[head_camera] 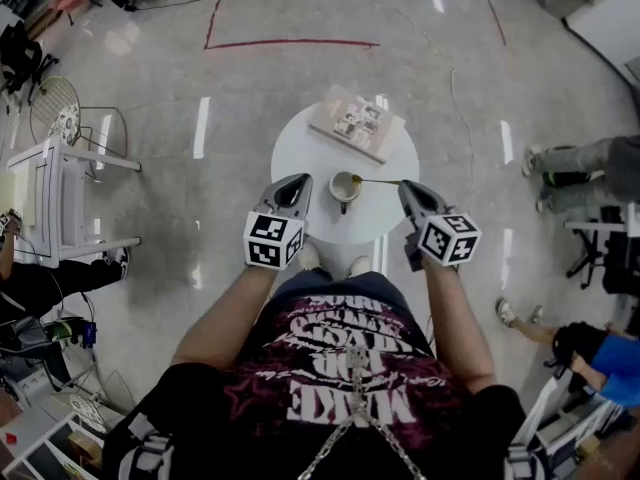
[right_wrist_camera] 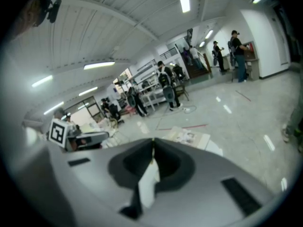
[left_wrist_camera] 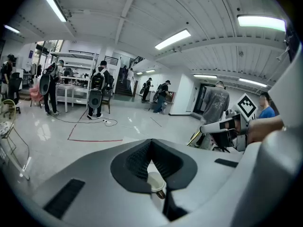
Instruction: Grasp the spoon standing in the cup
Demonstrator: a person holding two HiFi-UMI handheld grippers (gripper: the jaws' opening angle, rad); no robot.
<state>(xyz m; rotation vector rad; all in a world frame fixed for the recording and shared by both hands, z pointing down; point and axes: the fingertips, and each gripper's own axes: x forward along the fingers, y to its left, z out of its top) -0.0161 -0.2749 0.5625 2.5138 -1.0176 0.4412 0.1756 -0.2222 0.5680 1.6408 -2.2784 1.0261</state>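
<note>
On the round white table [head_camera: 300, 153] stands a small white cup [head_camera: 343, 187]. The gold spoon [head_camera: 378, 180] lies nearly level over the cup's right rim, bowl end at the cup and handle running right. My right gripper [head_camera: 404, 185] is shut on the end of that handle. In the left gripper view the spoon [left_wrist_camera: 195, 138] sticks out from the right gripper's tip [left_wrist_camera: 208, 128]. My left gripper [head_camera: 300, 181] hovers just left of the cup with its jaws together and nothing held. Below its jaws the cup [left_wrist_camera: 155, 182] shows.
A flat printed booklet [head_camera: 356, 122] lies on the far side of the table. A white rack [head_camera: 60, 198] and a fan [head_camera: 52, 110] stand at the left. Seated people's legs [head_camera: 575, 173] are at the right. Red tape [head_camera: 290, 42] marks the floor beyond.
</note>
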